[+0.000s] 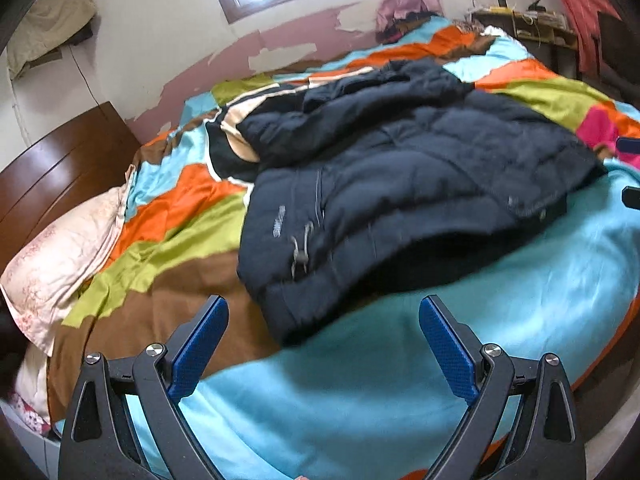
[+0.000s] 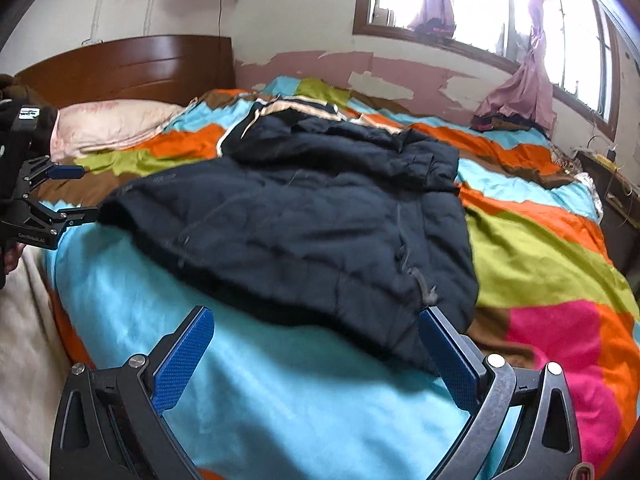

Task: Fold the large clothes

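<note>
Jacket, dark navy and padded, lies on the quilt | its hem edge faces us, long axis running away toward the window wall | left gripper spread wide, empty, just short of the hem | right gripper wide, empty, one finger at the hem corner, so we judge it nearer.

the jacket is matt, quilted dark cloth. the bedspread is smooth, faintly shiny cloth. glossy wood headboard. textured blue pads sit on black fingers.
</note>
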`<state>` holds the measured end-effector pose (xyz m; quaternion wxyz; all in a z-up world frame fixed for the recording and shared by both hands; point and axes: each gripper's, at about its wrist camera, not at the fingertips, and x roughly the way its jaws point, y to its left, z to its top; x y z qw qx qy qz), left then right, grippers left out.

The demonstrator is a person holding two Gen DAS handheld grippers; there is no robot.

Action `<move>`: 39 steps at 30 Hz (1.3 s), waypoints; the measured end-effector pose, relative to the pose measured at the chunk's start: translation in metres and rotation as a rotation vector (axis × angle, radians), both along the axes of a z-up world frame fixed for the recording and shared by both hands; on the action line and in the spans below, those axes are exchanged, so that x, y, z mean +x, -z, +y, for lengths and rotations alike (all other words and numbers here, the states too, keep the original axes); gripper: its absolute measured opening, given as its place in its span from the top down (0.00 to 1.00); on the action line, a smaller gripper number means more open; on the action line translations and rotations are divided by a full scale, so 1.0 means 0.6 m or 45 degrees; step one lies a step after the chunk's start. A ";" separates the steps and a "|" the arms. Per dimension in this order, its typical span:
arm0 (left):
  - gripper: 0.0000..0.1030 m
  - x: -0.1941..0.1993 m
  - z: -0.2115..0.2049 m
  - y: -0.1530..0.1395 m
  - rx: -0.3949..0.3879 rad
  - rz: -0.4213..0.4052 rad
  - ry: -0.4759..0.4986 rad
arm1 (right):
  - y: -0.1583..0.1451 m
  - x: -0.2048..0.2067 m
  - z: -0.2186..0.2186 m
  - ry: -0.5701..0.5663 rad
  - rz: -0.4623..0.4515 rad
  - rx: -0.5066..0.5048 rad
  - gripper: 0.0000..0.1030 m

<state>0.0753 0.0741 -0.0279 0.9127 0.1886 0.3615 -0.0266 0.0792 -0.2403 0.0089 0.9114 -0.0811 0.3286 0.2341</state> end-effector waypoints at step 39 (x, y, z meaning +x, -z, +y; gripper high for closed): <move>0.09 0.108 0.017 0.028 0.005 0.041 -0.168 | 0.092 0.141 0.078 -0.183 0.061 -0.648 0.00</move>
